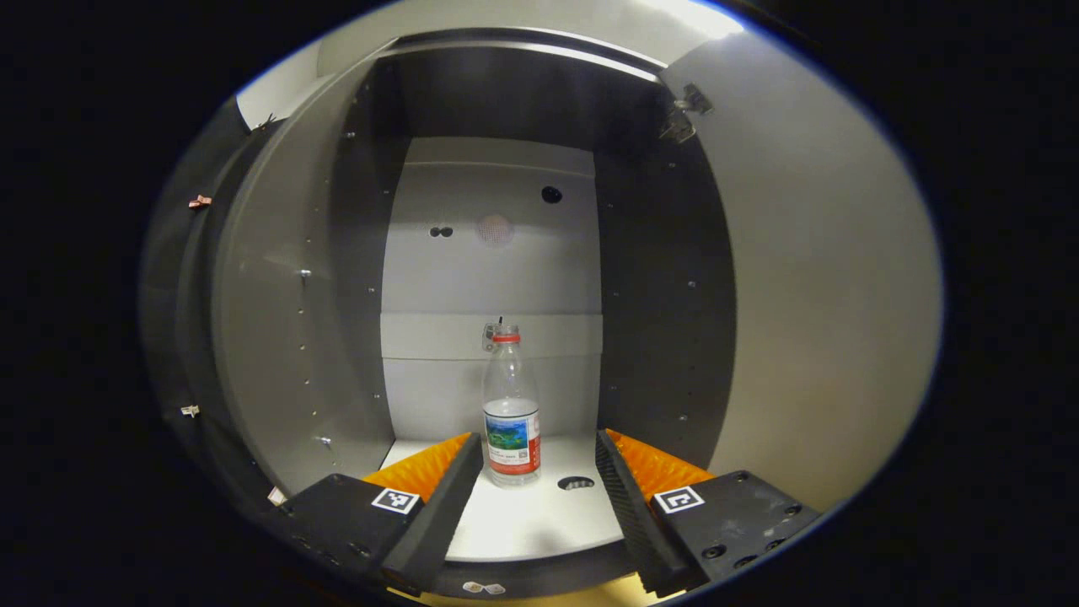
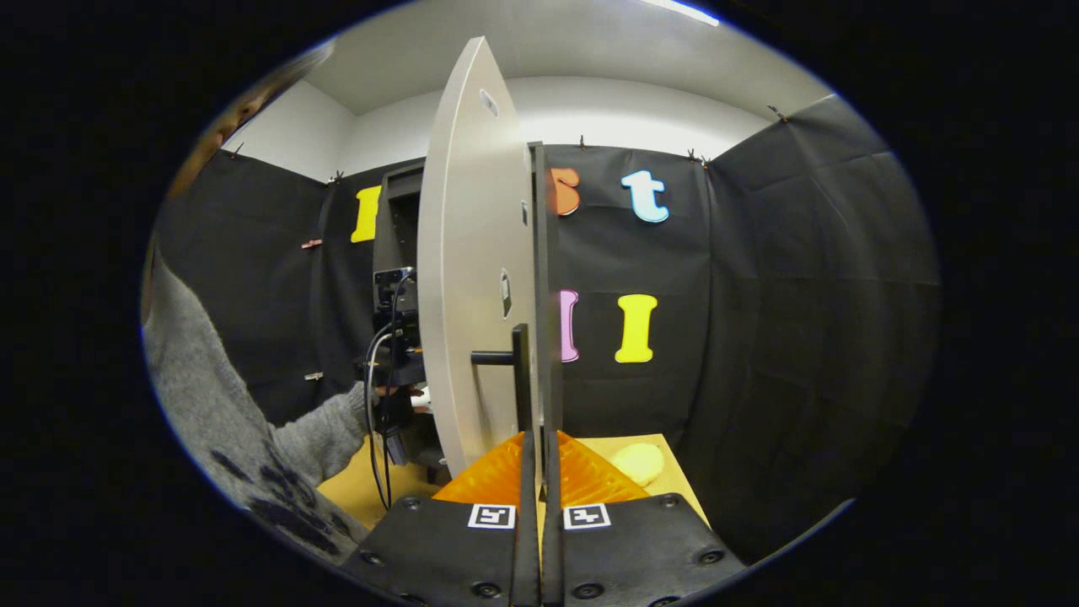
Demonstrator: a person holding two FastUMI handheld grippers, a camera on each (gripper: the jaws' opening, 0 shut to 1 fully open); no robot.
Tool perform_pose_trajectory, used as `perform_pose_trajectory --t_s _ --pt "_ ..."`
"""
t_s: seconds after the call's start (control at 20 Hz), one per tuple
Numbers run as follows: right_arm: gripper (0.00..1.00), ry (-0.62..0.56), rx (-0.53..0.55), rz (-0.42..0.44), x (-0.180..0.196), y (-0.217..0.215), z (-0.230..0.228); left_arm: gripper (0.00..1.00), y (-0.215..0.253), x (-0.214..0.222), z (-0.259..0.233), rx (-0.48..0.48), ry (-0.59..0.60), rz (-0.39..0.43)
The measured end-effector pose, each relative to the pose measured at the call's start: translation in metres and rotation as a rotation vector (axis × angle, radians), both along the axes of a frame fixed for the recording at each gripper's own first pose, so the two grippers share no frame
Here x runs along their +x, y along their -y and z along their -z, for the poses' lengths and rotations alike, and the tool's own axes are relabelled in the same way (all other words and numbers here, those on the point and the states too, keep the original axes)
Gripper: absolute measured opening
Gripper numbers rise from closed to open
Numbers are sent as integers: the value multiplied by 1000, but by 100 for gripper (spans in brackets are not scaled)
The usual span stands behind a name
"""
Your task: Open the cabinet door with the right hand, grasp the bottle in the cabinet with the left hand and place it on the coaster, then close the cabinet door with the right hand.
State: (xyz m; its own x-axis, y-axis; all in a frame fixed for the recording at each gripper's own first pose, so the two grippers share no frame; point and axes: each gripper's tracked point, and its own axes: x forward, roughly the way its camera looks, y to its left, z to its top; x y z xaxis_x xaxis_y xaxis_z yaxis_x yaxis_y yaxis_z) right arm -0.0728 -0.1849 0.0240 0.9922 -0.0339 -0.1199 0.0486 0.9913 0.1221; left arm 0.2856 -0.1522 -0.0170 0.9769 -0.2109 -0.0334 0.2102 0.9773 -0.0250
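A clear plastic bottle (image 1: 510,405) with a red cap and a colourful label stands upright on the white cabinet floor (image 1: 539,514). My left gripper (image 1: 538,438) is open, and the bottle stands between its fingertips, closer to the left finger, with gaps on both sides. The cabinet door (image 2: 464,278) is swung open and I see it edge-on. My right gripper (image 2: 539,438) is shut on its black bar handle (image 2: 521,371). A pale yellow round coaster (image 2: 638,462) lies on the wooden table (image 2: 674,480) right of the door.
The open door's inner face (image 1: 826,295) rises on the right of the left gripper view, the dark side wall (image 1: 278,320) on the left. A small hole (image 1: 576,483) marks the shelf. A person's grey sleeve (image 2: 253,438) and the other gripper (image 2: 396,337) with its cable are left of the door.
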Motion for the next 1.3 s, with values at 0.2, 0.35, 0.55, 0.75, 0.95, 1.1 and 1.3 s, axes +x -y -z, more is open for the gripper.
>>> perform_pose_trajectory --t_s 0.2,0.35,0.55,0.75,0.95,1.1,1.3 --pt "6 20 41 174 -13 50 -4 84 6 36 11 5 -17 -8" --pt "5 60 41 227 -13 69 -13 86 4 60 17 0 -32 -26" --pt "6 19 -18 379 -9 118 2 83 -4 89 26 -9 -49 -64" --pt "6 -25 -21 380 11 121 13 86 -6 112 37 -16 -76 -65" --pt "6 -49 -1 350 26 121 17 86 -6 128 47 -9 -104 -65" --pt "6 -59 20 342 30 123 17 86 -4 141 48 8 -101 -67" --pt "6 -65 23 343 30 122 16 85 -5 158 46 9 -93 -88"
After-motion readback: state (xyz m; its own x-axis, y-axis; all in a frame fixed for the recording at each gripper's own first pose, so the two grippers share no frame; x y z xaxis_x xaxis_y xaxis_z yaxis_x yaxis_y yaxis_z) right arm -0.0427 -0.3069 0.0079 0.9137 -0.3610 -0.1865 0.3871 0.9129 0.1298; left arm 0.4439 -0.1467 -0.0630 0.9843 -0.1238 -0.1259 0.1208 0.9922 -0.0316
